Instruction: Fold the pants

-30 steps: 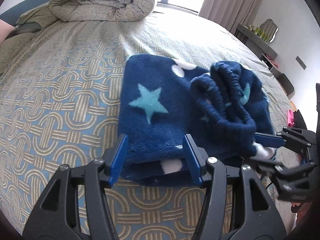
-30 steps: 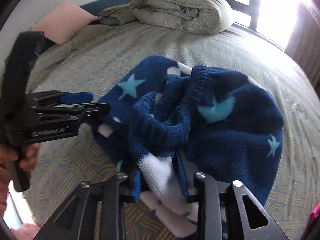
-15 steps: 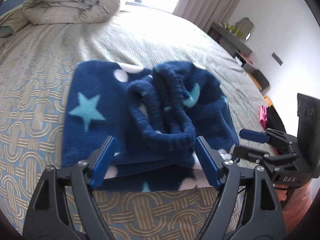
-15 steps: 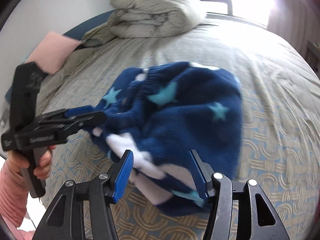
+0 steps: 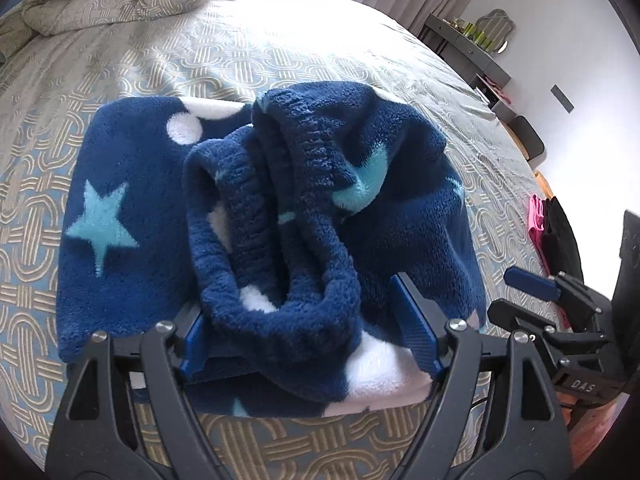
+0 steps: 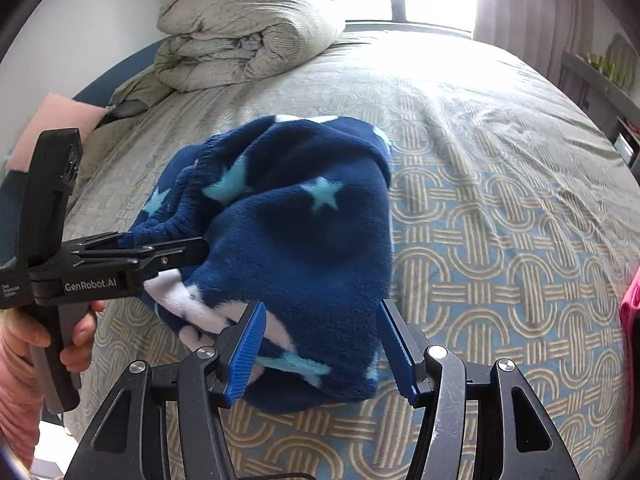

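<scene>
Pants [image 5: 256,216] on bed [image 5: 360,60], near edge, bundled in rough fold: flat starred panel to left, waistband [image 5: 280,264] bunched and looped on top, white patch at near hem.

Left gripper [image 5: 308,332]: jaws wide apart, straddling waistband loop, fleece bulging between fingers, nothing pinched. From right wrist view, left gripper [image 6: 168,250] nosed into pants' side.

Right gripper [image 6: 320,348]: jaws spread wide too, around near corner of pants [image 6: 296,240], not clamped; fabric lying slack between fingers.

Step in hand, by judgement: between grasps, fold laid over but lumpy, waistband not flat.

Next move probably calls for closing on waistband edge and hem corner, pulling taut, then laying flat. Thick fleece likely to spring back; deep bite needed.
</scene>
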